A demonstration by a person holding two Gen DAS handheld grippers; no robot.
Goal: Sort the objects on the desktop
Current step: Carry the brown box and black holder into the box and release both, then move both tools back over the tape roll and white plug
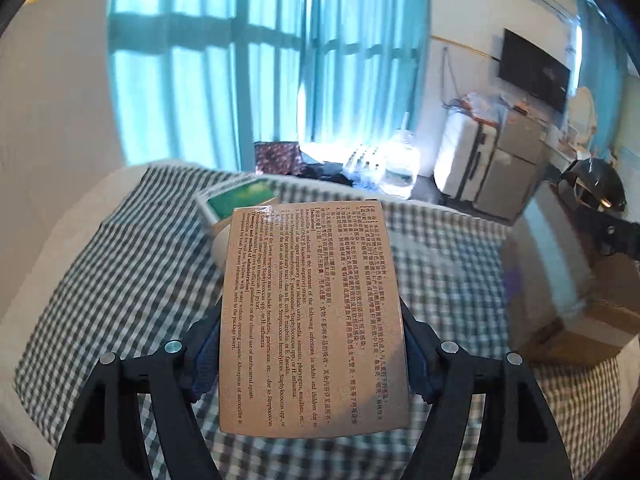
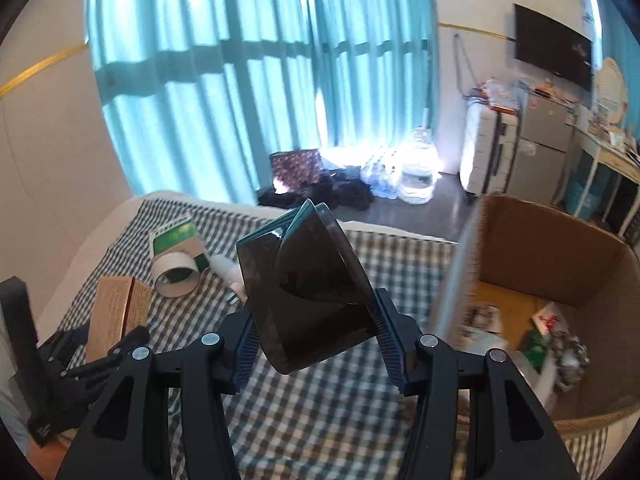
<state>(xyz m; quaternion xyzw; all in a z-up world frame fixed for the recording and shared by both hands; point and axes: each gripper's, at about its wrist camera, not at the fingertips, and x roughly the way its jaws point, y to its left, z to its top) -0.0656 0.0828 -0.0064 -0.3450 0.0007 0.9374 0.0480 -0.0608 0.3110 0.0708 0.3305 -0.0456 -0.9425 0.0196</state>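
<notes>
My left gripper (image 1: 314,344) is shut on a tan medicine box (image 1: 312,300) printed with small text, held lifted above the checked cloth (image 1: 120,280). The right wrist view shows that same box (image 2: 116,312) at lower left. My right gripper (image 2: 316,320) is shut on a glossy black folding case (image 2: 304,280), whose flap stands partly open, raised over the cloth (image 2: 320,400). On the cloth lie a green-and-white box (image 2: 176,240), a roll of tape (image 2: 176,276) and a small white bottle (image 2: 228,268).
An open cardboard box (image 2: 560,248) stands at the right edge of the cloth, with several small items inside. Beyond the bed are blue curtains, water bottles (image 2: 416,176), a white suitcase (image 2: 484,152) and a wall screen.
</notes>
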